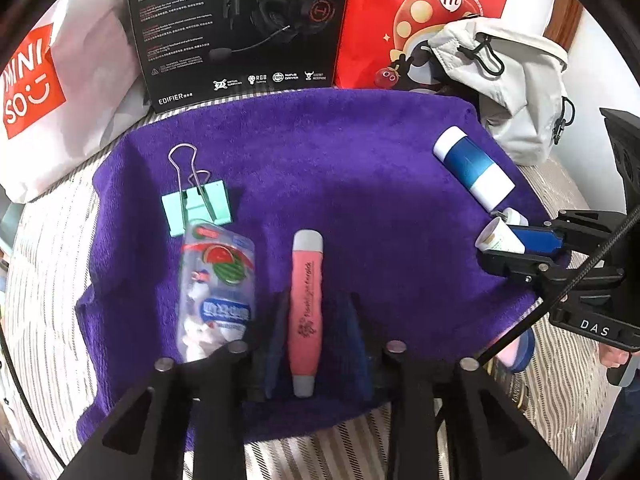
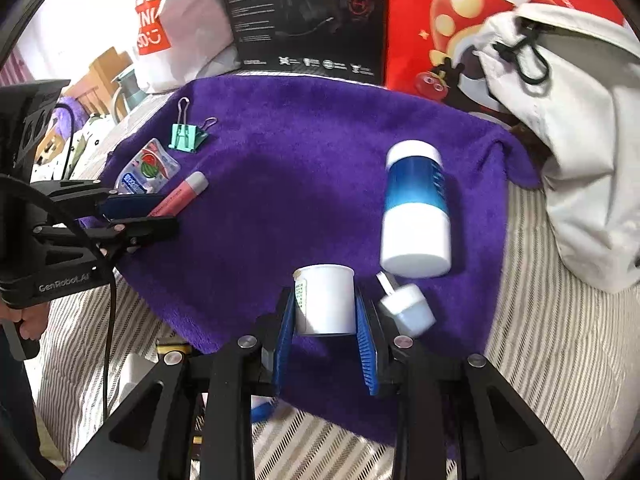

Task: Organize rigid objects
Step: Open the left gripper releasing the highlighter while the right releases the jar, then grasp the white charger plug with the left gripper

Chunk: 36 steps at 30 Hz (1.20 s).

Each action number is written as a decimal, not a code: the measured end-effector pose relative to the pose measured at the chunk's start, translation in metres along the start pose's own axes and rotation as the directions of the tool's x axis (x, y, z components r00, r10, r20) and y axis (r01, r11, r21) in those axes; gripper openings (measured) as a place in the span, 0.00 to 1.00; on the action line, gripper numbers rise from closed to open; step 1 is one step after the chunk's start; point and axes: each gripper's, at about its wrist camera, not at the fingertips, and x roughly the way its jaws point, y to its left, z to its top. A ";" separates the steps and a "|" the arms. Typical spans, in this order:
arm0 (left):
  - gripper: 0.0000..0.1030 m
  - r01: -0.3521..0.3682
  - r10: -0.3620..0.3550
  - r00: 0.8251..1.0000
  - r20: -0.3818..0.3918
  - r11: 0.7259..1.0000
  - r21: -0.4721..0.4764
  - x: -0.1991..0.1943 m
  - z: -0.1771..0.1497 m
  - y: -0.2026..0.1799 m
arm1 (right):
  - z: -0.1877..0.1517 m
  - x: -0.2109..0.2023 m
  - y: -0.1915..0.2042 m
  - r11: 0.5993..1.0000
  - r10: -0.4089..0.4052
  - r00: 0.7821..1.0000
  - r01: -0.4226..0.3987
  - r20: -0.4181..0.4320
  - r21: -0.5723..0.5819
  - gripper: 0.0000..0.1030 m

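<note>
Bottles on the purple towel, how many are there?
2. A big blue and white bottle lies at the towel's right side; a small white bottle sits between the right gripper fingers.

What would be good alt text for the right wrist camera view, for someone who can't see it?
The right gripper holds a small white tube between its blue pads over a purple towel. A blue and white bottle and a small white cap lie just beyond it. At far left, the left gripper straddles a pink marker near a mint binder clip.
</note>
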 end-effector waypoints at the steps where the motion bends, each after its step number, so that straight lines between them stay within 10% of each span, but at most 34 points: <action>1: 0.33 0.000 0.000 1.000 -0.001 1.000 -0.002 0.000 -0.001 -0.001 | -0.002 -0.002 -0.001 1.000 -0.007 1.000 0.007 0.000 0.004 0.29; 18: 0.33 -0.028 0.029 0.997 0.065 1.000 -0.009 -0.058 -0.026 -0.019 | -0.049 -0.066 -0.012 0.996 -0.046 0.996 0.040 0.078 0.078 0.29; 36: 0.43 0.136 -0.135 0.988 0.071 0.991 -0.005 -0.058 -0.083 -0.061 | -0.137 -0.103 -0.007 0.982 -0.040 0.993 0.018 0.115 0.187 0.29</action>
